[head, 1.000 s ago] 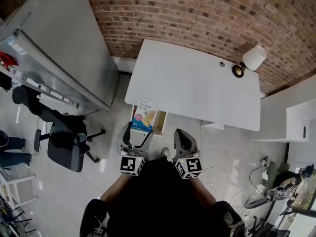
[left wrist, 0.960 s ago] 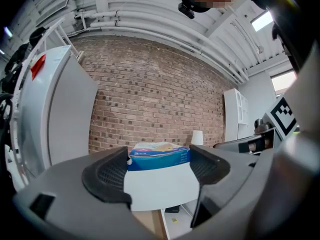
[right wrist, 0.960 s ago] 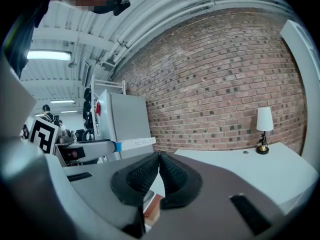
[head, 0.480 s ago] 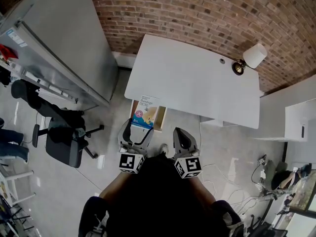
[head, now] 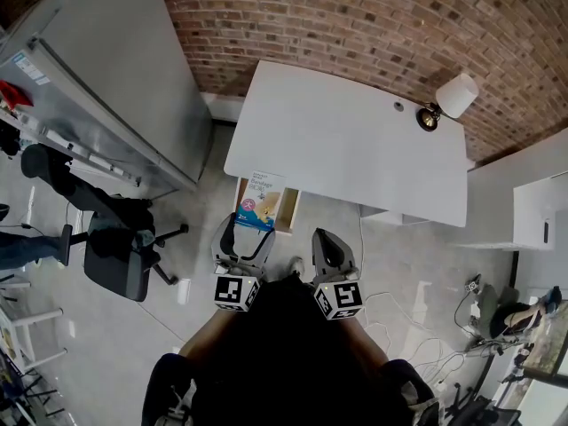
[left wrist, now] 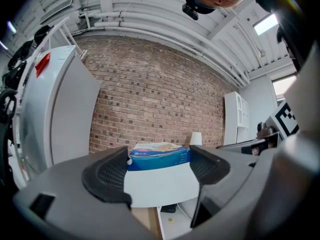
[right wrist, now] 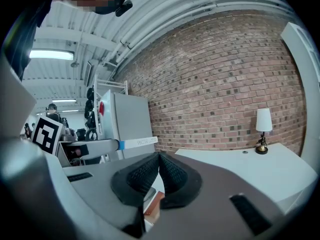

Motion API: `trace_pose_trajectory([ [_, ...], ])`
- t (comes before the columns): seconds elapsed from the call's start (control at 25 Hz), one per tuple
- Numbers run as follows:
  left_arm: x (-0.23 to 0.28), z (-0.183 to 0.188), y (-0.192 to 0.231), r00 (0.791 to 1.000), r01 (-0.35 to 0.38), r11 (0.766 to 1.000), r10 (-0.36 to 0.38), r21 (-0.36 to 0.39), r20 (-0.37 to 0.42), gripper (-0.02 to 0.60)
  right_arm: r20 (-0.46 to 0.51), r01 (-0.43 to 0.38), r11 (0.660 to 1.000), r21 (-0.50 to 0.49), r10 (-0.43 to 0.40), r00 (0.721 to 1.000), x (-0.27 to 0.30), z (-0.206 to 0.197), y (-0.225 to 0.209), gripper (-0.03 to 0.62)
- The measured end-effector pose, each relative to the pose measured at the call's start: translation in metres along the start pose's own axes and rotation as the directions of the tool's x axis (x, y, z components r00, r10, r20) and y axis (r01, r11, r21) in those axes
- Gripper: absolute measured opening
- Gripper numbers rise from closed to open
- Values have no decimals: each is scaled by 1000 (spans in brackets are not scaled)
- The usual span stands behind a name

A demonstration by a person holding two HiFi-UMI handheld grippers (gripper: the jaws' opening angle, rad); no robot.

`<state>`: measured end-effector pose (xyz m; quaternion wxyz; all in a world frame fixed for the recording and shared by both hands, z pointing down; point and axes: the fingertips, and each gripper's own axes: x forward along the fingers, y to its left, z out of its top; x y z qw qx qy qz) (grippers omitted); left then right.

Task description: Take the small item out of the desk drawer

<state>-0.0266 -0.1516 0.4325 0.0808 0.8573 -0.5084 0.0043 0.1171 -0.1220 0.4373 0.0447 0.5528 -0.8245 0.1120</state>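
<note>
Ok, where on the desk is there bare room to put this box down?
Almost all of the white desk is bare, from the front edge above the drawer across to the right side. Only the back right corner is taken, by the lamp. The drawer mouth is crowded: the left gripper holds the box there.

a red brick wall (head: 355,16) runs across ahead of my left gripper (head: 248,231) and my right gripper (head: 325,238). a flat white desk top (head: 355,140) stands against it, straight ahead. a small white-shaded lamp on a brass base (head: 446,105) sits at its far corner, off to the right of my right gripper. left of my left gripper stand a tall pale grey cabinet (head: 115,78) and a black wheeled office chair (head: 115,251). the glossy pale grey floor (head: 186,327) lies beneath both, with loose cables (head: 399,313) to the right. overhead run white ceiling pipes (left wrist: 150,24) and a bright strip light (right wrist: 50,54).
</note>
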Motion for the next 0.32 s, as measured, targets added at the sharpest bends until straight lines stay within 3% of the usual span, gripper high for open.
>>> trace_pose_trajectory([
  [0.32,-6,-4,2,1000,-1,1000,1,-9,-13,390,0,0,1000,-5,0,1000,-1,-1,4,26],
])
